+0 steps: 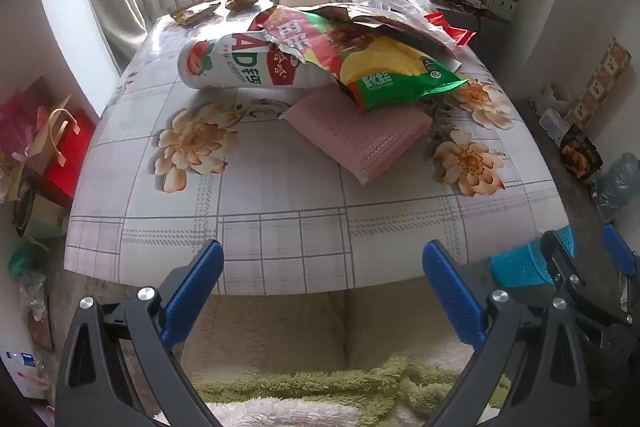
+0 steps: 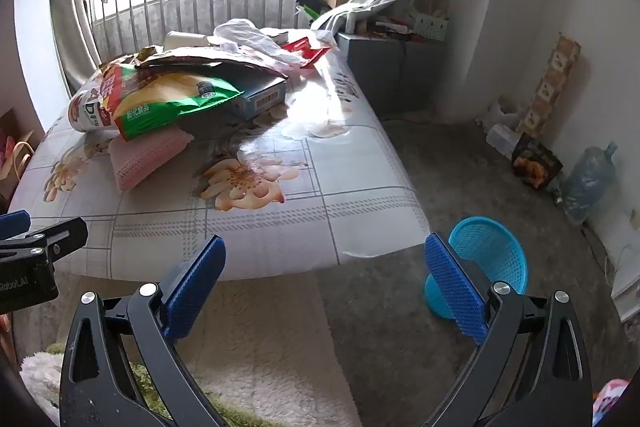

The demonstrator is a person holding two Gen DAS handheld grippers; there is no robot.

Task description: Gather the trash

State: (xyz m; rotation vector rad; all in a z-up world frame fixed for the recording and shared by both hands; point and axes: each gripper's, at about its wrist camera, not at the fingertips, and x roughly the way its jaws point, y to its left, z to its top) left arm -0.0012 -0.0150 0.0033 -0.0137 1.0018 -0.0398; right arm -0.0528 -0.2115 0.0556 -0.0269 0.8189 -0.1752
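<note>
Both my left tongs (image 1: pixel 322 291) and right tongs (image 2: pixel 326 287) gaped wide, empty, short of the chip bag (image 1: pixel 376 67) on the bench (image 1: pixel 280 227).

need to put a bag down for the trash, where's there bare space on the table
The near part of the table is bare, from the front edge up to the pink cloth and the white bottle. The right side beside the blue box is bare too. The far half is crowded: chip bag, cardboard, plastic bag, wrappers.
</note>
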